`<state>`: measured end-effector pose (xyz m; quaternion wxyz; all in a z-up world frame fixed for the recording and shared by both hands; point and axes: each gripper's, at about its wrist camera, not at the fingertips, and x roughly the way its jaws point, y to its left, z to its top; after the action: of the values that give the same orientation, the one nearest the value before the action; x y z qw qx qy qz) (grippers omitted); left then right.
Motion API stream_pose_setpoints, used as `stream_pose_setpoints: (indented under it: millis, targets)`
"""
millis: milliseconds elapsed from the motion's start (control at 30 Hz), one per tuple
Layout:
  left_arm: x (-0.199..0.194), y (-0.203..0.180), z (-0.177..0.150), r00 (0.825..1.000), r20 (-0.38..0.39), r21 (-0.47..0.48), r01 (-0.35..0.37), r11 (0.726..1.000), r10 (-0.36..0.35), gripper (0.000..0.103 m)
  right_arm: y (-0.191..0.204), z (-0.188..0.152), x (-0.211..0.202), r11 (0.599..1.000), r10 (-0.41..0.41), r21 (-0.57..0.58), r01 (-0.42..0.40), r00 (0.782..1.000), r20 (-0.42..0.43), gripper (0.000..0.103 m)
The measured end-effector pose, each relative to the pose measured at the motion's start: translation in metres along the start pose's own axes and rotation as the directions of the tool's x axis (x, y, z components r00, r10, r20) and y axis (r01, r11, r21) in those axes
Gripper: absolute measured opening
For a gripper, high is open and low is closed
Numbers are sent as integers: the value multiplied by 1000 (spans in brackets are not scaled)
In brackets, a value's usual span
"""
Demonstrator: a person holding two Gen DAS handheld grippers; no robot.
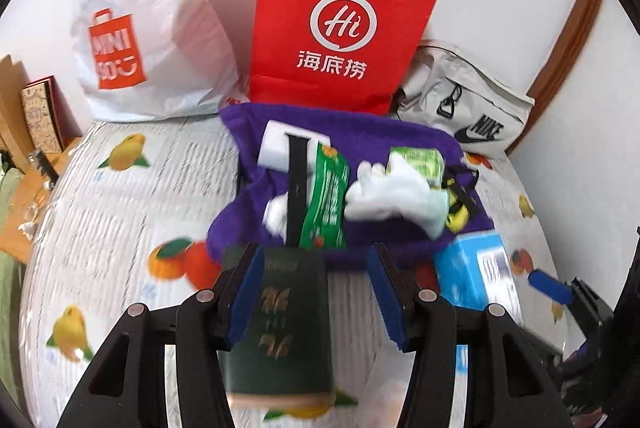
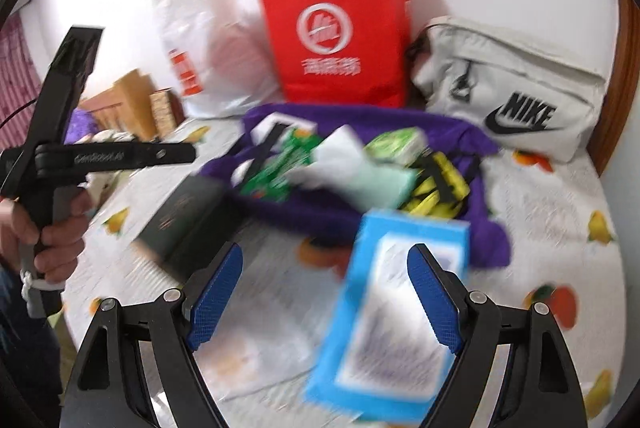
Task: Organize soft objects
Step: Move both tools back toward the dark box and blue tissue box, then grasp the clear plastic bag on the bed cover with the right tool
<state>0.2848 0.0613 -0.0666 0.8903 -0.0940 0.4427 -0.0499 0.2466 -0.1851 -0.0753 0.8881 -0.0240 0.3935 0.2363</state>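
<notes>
Hovering over bed [image 1: 120, 195], L gripper [image 1: 316, 292] spread w/ dark green pack [image 1: 280, 324] between pads, R gripper [image 2: 326, 300] spread, blue pack [image 2: 384, 312] partly between pads, grip unclear, rest piled on purple cloth [image 1: 400, 240].

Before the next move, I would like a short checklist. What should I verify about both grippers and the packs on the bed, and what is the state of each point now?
1. Left gripper open: ok, pads apart.
2. Dark green pack released: cannot tell; it lies between the pads and the picture is blurred.
3. Right gripper open: ok, pads wide apart.
4. Blue pack free: cannot tell; it touches or passes behind the right pad.
5. Purple cloth holds the remaining items: ok, the white socks and green packet lie on it.
6. Red paper bag upright: ok.
</notes>
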Motion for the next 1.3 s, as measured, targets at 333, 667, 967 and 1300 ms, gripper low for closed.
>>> stream_pose_setpoints:
  millis: [333, 667, 967, 1300]
  targets:
    - [-25, 28, -54, 998, 10, 19, -65, 998, 65, 53, 64, -61, 8, 998, 61, -27, -61, 998, -28, 87]
    - [-27, 55, -89, 999, -1, -12, -52, 999, 52, 53, 75, -91, 55, 999, -41, 4, 41, 996, -83, 87]
    - [-16, 57, -97, 998, -21, 16, -50, 999, 51, 56, 81, -91, 80, 998, -58, 24, 61, 994, -97, 94]
    - [-20, 60, -106, 999, -34, -12, -29, 1000, 28, 56, 86, -94, 75, 991, -133, -23, 131, 987, -88, 35]
